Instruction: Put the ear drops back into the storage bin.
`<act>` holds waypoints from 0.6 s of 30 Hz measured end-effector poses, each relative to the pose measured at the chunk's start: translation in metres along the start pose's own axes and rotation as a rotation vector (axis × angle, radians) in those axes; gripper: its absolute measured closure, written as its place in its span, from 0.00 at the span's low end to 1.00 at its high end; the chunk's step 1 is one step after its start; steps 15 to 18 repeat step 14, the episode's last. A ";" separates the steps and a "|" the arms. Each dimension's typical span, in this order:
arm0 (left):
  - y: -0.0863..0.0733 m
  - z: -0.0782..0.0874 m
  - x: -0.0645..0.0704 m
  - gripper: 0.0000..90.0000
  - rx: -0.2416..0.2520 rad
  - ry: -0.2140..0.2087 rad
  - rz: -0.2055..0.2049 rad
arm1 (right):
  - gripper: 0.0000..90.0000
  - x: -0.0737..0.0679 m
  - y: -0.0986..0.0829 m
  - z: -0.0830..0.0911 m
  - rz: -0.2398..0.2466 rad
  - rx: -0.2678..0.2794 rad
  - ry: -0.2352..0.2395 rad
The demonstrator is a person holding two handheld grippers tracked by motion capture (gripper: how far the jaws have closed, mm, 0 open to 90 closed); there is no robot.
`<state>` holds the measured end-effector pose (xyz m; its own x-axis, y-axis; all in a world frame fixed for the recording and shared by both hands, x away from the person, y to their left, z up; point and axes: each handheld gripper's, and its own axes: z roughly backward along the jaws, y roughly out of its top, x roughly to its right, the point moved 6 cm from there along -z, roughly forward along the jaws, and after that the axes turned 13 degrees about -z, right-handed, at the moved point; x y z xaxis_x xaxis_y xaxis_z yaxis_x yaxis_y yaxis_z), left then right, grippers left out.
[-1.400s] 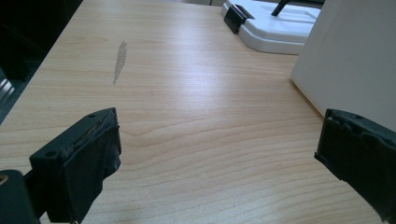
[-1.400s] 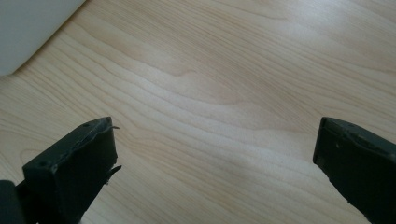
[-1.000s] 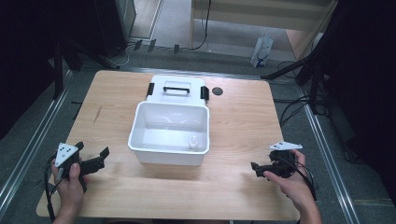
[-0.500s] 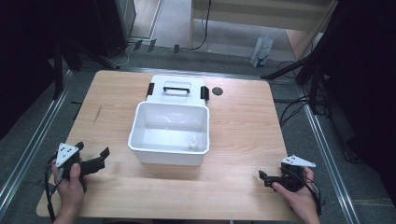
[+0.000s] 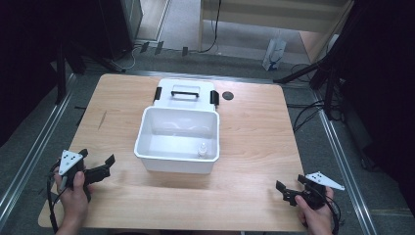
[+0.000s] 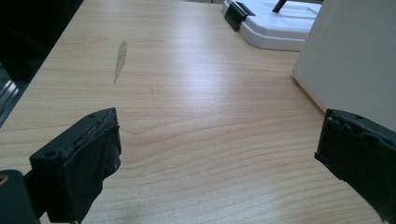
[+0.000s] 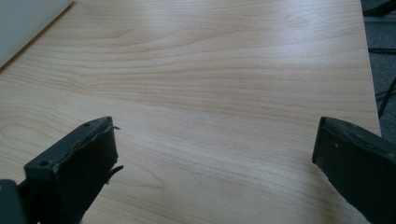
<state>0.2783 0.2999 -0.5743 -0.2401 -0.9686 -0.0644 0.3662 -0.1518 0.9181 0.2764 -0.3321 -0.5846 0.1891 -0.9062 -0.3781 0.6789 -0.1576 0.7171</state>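
White bin (image 5: 177, 139) mid-table, small bottle (image 5: 201, 150) inside, lid (image 5: 186, 94) behind it.
Left gripper (image 5: 96, 168) and right gripper (image 5: 288, 188) sit wide open and empty near the front corners; approach level, square to the bin's walls.

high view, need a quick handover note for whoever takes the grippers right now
Left gripper: open, holding nothing, low over the table near its front left corner, jaws toward the box.
Right gripper: open, holding nothing, near the front right corner.
White box: mid-table, open; a small white bottle stands inside, at its front right corner.
Lid: flat on the table just behind the box, handle up, black latches at both ends.
Done: bottle is in the box.
Left: probably put the lid on and latch it; neither gripper has reached for it yet.
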 end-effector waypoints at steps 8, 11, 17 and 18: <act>0.000 0.000 -0.001 0.00 0.002 -0.003 0.007 | 0.00 0.003 0.003 0.006 -0.060 0.067 0.035; 0.000 0.000 -0.001 0.00 0.002 -0.004 0.010 | 0.00 0.003 0.002 0.005 -0.057 0.062 0.035; 0.000 0.000 -0.001 0.00 0.002 -0.005 0.011 | 0.00 0.002 0.001 0.005 -0.057 0.053 0.033; 0.000 0.000 -0.001 0.00 0.002 -0.005 0.011 | 0.00 0.002 0.001 0.005 -0.057 0.053 0.033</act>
